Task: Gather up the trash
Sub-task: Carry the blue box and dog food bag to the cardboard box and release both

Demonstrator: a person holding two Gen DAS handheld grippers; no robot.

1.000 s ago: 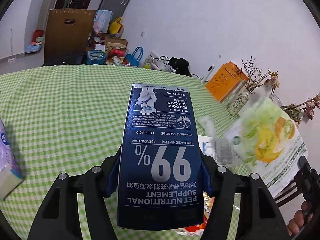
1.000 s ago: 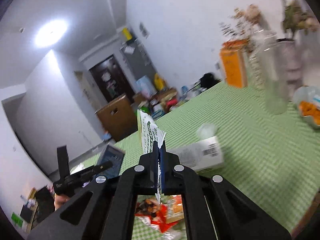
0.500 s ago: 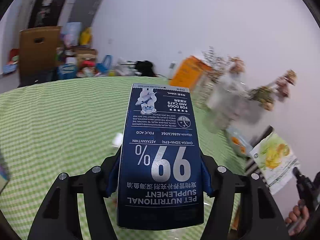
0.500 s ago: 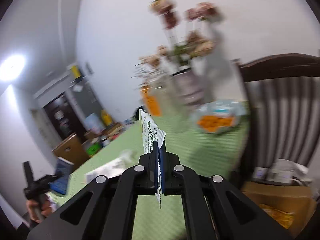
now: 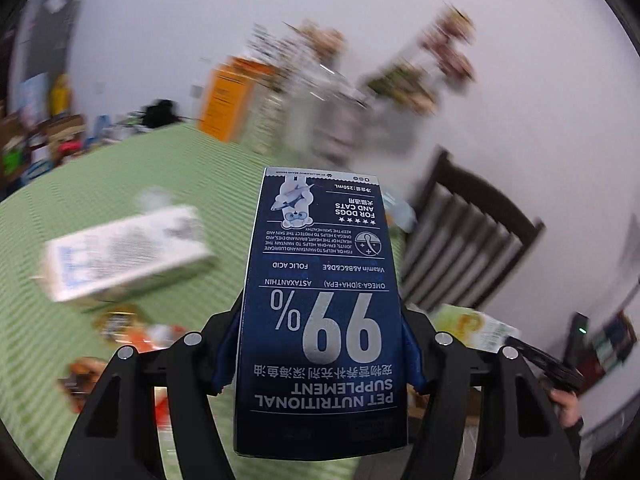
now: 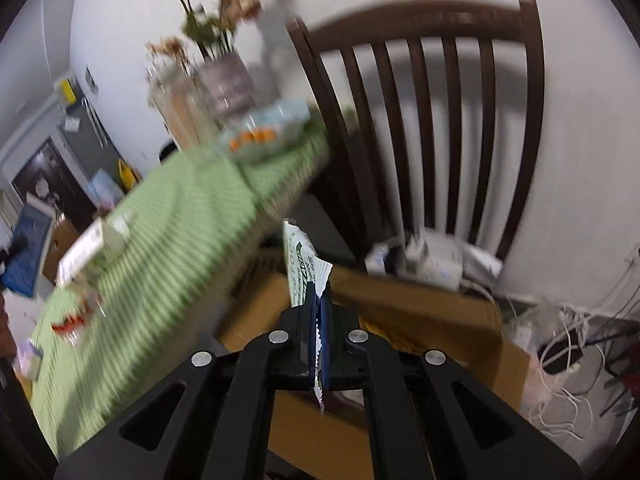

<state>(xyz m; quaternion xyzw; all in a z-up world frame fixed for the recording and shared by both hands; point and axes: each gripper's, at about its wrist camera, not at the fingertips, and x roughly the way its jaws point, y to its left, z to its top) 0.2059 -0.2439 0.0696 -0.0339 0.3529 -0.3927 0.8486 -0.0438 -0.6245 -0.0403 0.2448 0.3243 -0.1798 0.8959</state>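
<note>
My left gripper (image 5: 320, 344) is shut on a dark blue pet supplement box (image 5: 320, 304) and holds it upright above the green checked table (image 5: 120, 184). My right gripper (image 6: 319, 312) is shut on a flat green and white snack wrapper (image 6: 299, 256), held edge-on off the table's side, above an open brown cardboard box (image 6: 420, 312) on the floor. The wrapper (image 5: 468, 326) also shows at the lower right of the left wrist view. A white carton (image 5: 128, 252) and orange-red wrappers (image 5: 132, 332) lie on the table.
A dark wooden chair (image 6: 420, 100) stands beside the table, with white items on its seat. Vases of dried flowers (image 6: 216, 52), an orange box (image 5: 228, 100) and a pack with orange contents (image 6: 260, 136) sit at the table's far end. Cables (image 6: 568, 352) lie on the floor.
Both grippers have swung to the right with their loads. The right gripper has left the table and now hangs over the cardboard box by the chair.
</note>
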